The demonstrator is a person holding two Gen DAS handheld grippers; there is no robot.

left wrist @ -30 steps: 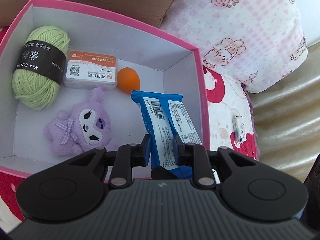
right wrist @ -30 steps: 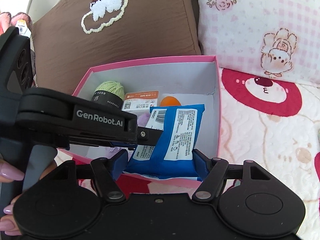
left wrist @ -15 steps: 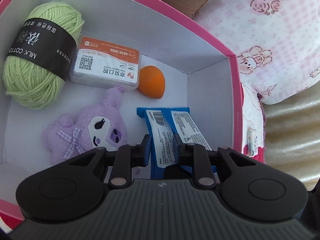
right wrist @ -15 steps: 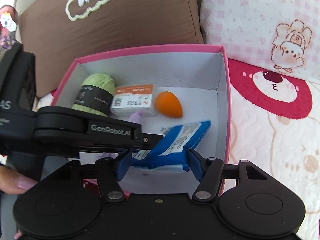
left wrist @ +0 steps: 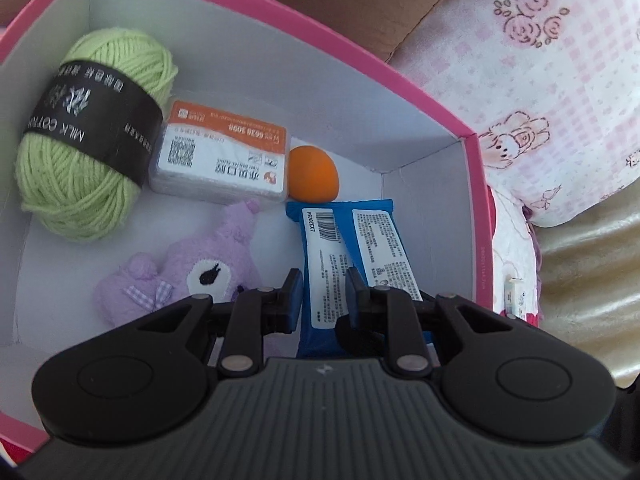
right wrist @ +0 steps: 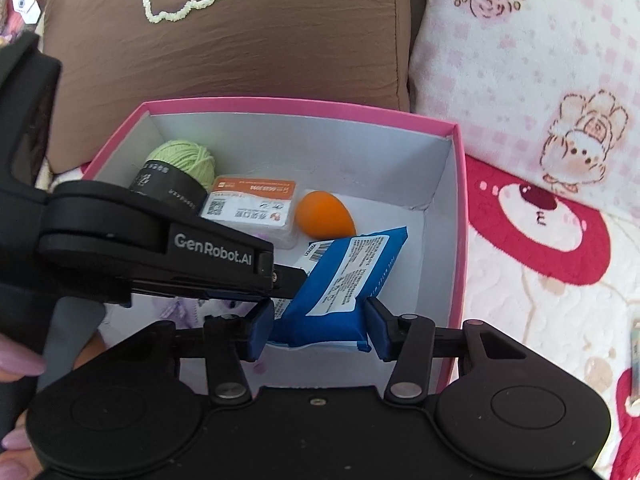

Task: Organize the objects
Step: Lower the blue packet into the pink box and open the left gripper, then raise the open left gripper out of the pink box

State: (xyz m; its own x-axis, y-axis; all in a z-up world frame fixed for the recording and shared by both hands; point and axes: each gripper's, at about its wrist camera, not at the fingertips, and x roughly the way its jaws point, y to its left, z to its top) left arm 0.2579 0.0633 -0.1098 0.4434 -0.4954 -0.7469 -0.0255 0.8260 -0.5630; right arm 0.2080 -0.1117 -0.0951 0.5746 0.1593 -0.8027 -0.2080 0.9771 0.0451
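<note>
Both grippers are angled steeply down into the pink box [right wrist: 456, 216]. The left gripper [left wrist: 323, 292] is seen with its fingers clamped on the near end of the blue packet [left wrist: 352, 248], whose far end lies beside the orange egg-shaped sponge [left wrist: 314, 174] on the box floor. In the right wrist view the left gripper [right wrist: 296, 276] crosses from the left and pinches the packet's [right wrist: 344, 288] edge. The right gripper [right wrist: 318, 326] is held astride the packet; its fingers [right wrist: 378, 330] stand apart, and whether the pads touch the wrapper cannot be told.

Compared with a second ago, the packet has been lowered from above the rim to the floor of the box, and the box interior fills more of both views. The right gripper's fingers have just been closing, with the packet between them.

Inside the box a green yarn ball [left wrist: 92, 136] with a black band, an orange-and-white card case [left wrist: 222, 162] and a purple plush toy [left wrist: 188, 276] are seen; the plush is partly hidden by the left gripper's body. A brown cushion [right wrist: 240, 36] and a pink patterned pillow [right wrist: 532, 60] are propped behind the box. The box rests on a red-and-white quilt [right wrist: 540, 280], where a small white tube [left wrist: 513, 294] lies to the box's right. A hand [right wrist: 18, 364] with painted nails is glimpsed at the left edge.
</note>
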